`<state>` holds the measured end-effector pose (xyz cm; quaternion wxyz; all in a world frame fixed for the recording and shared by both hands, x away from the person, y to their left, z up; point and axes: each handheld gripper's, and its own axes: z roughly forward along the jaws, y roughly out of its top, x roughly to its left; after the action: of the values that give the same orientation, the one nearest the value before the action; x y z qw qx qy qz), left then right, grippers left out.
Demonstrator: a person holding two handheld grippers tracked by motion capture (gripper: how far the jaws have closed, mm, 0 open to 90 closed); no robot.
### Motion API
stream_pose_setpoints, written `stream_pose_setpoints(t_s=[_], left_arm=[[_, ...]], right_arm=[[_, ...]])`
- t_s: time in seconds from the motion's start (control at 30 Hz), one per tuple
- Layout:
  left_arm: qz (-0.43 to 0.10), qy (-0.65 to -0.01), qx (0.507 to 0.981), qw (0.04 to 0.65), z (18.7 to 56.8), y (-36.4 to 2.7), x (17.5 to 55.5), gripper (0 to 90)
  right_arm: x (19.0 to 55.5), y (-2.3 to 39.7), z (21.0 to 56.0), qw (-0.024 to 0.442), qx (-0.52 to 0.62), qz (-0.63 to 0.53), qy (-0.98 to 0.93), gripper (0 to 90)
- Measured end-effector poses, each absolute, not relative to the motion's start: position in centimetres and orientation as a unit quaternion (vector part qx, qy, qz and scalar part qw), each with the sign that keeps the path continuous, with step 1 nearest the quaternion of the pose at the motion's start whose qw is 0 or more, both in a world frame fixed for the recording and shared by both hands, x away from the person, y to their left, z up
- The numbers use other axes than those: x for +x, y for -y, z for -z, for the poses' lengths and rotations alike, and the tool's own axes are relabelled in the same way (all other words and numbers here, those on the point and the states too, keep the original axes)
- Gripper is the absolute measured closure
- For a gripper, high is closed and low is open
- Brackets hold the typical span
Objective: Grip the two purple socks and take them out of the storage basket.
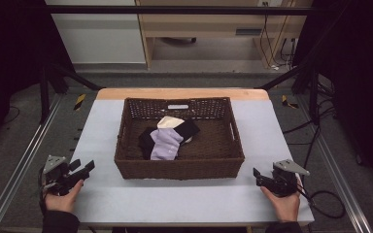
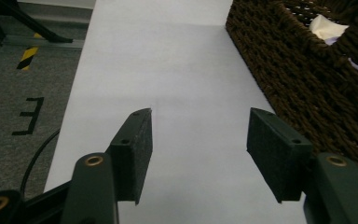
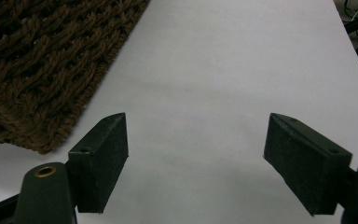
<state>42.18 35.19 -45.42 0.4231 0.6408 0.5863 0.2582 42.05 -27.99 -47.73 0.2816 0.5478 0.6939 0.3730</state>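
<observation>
A dark brown woven basket stands in the middle of the white table. Inside it lie a lilac sock, a black sock and a cream one, piled together. My left gripper rests at the table's front left, held in a hand, jaws open and nothing between them. At the front right my right gripper is also open and empty. In the left gripper view the gripper points along the basket's side. In the right gripper view the gripper has the basket's corner at its left.
Metal rails run along both sides of the table. Cables trail on the floor at the right. A wooden bench stands beyond the table's far edge. White tabletop surrounds the basket on each side.
</observation>
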Motion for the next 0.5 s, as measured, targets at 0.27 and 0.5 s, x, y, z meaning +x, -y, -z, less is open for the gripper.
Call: stream_pose_setpoints(t_s=[0.27, 0.5], left_arm=[[-0.265, -0.58, 0.638, 0.432, 44.6, -34.8, 41.7, 43.5], [-0.278, -0.564, 0.636, 0.447, 43.2, -34.1, 41.4, 43.2]], right_arm=[[41.8, 28.0, 47.8, 0.282, 0.541, -0.376, -0.698, 22.3], [41.7, 27.9, 47.9, 0.278, 0.541, -0.375, -0.7, 23.2]])
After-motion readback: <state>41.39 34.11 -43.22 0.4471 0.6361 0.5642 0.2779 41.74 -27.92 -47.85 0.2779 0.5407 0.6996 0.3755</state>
